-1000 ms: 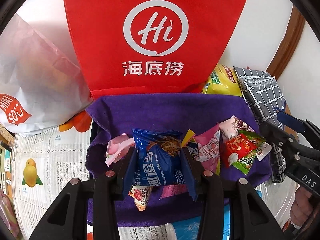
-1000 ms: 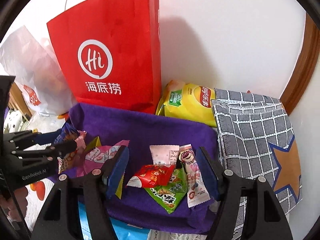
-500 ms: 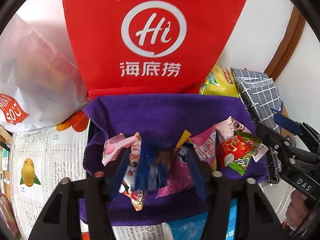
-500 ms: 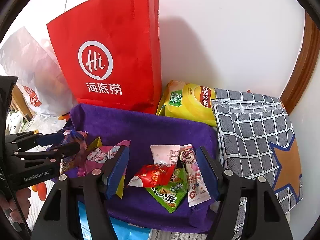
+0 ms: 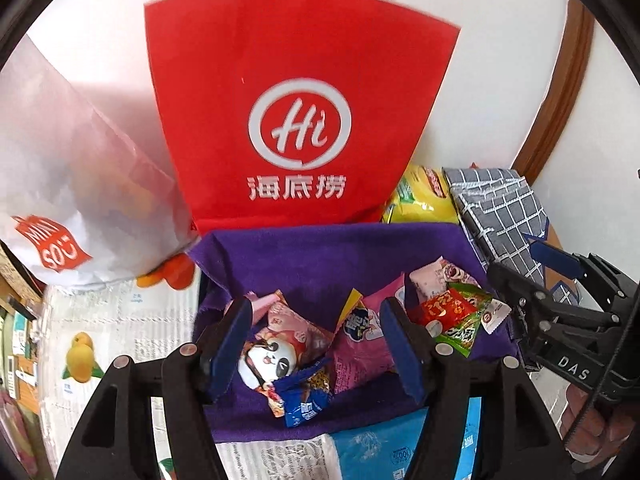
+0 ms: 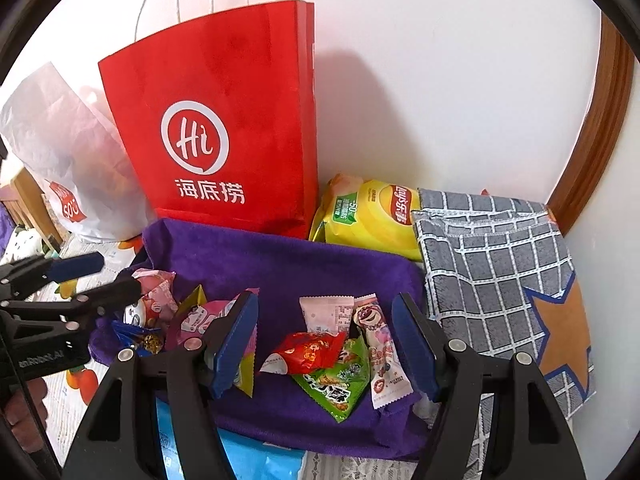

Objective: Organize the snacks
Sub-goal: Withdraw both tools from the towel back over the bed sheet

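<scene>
On my left wrist view, the left tool (image 5: 316, 340) hangs with its jaws spread wide and nothing between the pads. Below it, on the purple cloth (image 5: 320, 256), lie a panda-printed packet (image 5: 268, 356) and a blue cookie packet (image 5: 306, 396) that rests partly on top of it. Just to the right of these sits a pink packet (image 5: 360, 340), with a yellow wrapper corner (image 5: 349, 303) poking up behind it. Farther right on the cloth I see a red packet (image 5: 442, 307) lying over a green packet (image 5: 460, 330). The right tool (image 5: 536, 280) enters from the right edge, near that pile. A red paper bag (image 5: 300, 120) stands behind the cloth, and a white plastic bag (image 5: 72, 184) leans at its left.

On my right wrist view, the right tool (image 6: 326, 346) is likewise spread apart and grips nothing. Between its fingers, lower down on the cloth (image 6: 280, 264), lie the red packet (image 6: 310, 352), the green packet (image 6: 336, 384), a pale pink packet (image 6: 326, 310) and a bear-printed stick packet (image 6: 380, 344). The left tool (image 6: 92, 276) shows at the left, jaws parted, over the other pile. A yellow chip bag (image 6: 372, 216) lies behind the cloth, beside a grey checked cloth (image 6: 496, 264).
</scene>
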The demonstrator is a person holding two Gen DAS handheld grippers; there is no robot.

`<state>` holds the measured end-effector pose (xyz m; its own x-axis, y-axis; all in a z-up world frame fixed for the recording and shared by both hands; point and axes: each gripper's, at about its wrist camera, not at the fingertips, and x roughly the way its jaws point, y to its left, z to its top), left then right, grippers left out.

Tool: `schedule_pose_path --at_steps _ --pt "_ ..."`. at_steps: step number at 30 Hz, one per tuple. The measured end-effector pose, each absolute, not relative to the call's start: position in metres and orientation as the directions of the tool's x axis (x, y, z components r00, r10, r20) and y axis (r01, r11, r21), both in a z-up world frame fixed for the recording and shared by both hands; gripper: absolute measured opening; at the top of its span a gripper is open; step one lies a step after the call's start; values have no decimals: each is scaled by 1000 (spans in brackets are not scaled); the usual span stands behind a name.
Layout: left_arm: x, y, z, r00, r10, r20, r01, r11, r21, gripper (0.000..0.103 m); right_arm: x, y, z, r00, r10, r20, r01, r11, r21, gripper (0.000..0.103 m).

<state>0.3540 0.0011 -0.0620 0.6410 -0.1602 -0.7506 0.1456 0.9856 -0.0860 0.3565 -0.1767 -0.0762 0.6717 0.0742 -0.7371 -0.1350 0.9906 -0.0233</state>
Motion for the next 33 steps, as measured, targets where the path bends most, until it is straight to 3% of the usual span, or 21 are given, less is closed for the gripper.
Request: schedule_pose_path --at_steps 7,10,19,28,33 --pt "341 2 -47 666 -182 -723 159 982 -100 64 334 -178 -76 654 25 -756 -107 992 -60 69" --pt "332 -2 -40 679 -201 -706 193 977 -93 64 318 -183 -78 628 -27 -778 -63 994 -86 83" --pt "293 -9 -16 709 -234 -666 228 969 -98 64 263 -192 -74 587 -149 -796 24 986 -167 86" --pt "234 -1 -12 717 -216 -663 207 974 -93 64 196 -185 -54 691 -52 -721 -14 996 -85 86" --pt "202 8 -17 729 -196 -656 189 978 -83 64 162 -169 -58 712 -45 -701 -61 990 -125 86"
